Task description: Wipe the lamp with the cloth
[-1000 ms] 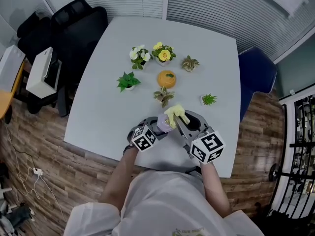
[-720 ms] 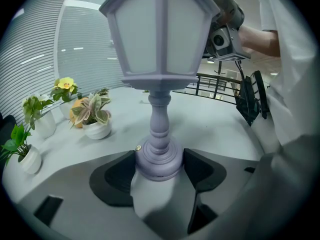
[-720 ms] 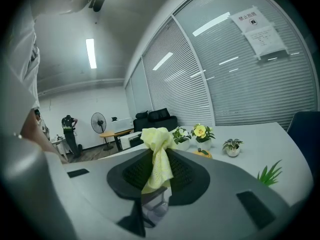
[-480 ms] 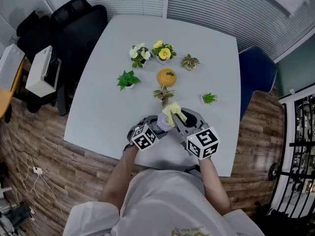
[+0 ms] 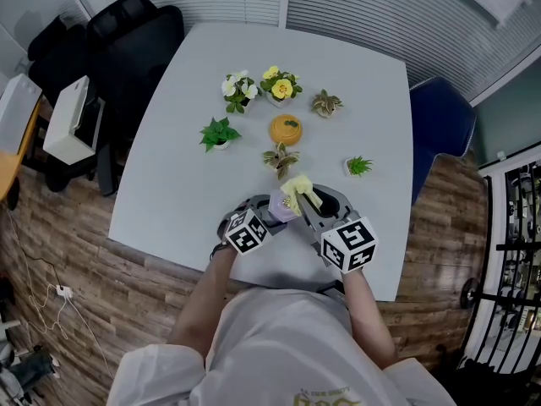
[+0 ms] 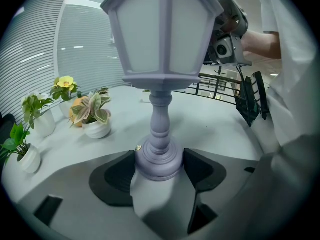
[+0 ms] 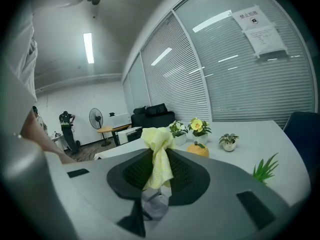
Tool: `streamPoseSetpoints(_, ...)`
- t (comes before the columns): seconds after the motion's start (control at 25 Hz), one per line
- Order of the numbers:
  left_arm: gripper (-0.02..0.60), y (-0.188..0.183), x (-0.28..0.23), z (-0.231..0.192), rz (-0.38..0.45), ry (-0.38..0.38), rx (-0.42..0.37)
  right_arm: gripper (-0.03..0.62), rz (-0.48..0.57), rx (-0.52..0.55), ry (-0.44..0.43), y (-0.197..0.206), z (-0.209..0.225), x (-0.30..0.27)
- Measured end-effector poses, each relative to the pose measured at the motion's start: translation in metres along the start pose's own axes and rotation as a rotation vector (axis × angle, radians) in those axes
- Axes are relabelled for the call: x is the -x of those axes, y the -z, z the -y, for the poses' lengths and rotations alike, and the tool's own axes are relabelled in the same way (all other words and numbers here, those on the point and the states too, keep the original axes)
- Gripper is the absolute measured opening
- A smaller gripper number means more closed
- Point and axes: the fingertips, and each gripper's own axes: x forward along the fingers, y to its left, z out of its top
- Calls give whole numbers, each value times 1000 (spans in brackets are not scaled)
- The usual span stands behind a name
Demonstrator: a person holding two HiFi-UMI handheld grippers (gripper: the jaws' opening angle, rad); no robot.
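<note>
A small lilac lantern-shaped lamp [image 6: 162, 49] stands between the jaws of my left gripper [image 6: 159, 166], which is shut on its round base. In the head view the lamp [image 5: 281, 211] sits near the table's front edge, mostly hidden under the yellow cloth [image 5: 297, 191]. My right gripper [image 5: 306, 203] is shut on that cloth and holds it on the lamp's top. In the right gripper view the cloth [image 7: 159, 155] hangs pinched between the dark pads of my right gripper [image 7: 159, 176], with a bit of the lamp [image 7: 154, 206] below it.
Small potted plants [image 5: 239, 92] [image 5: 219, 132] [image 5: 281, 86] [image 5: 325, 103] [image 5: 279, 158] [image 5: 358, 167] and an orange pot [image 5: 286, 130] stand on the grey table [image 5: 186, 176] beyond the lamp. A black chair [image 5: 127, 32] is at the back left, a blue chair [image 5: 439, 125] at the right.
The right gripper and the cloth have shifted slightly left and up over the lamp's top. The left gripper has kept its hold on the lamp.
</note>
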Motion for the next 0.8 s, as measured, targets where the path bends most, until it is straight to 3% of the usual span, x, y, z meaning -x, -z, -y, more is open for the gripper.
streamPoseSetpoints(0.8,316,2,-1,-2,-3,-2,3,87,-57,107,12,17,-14,18)
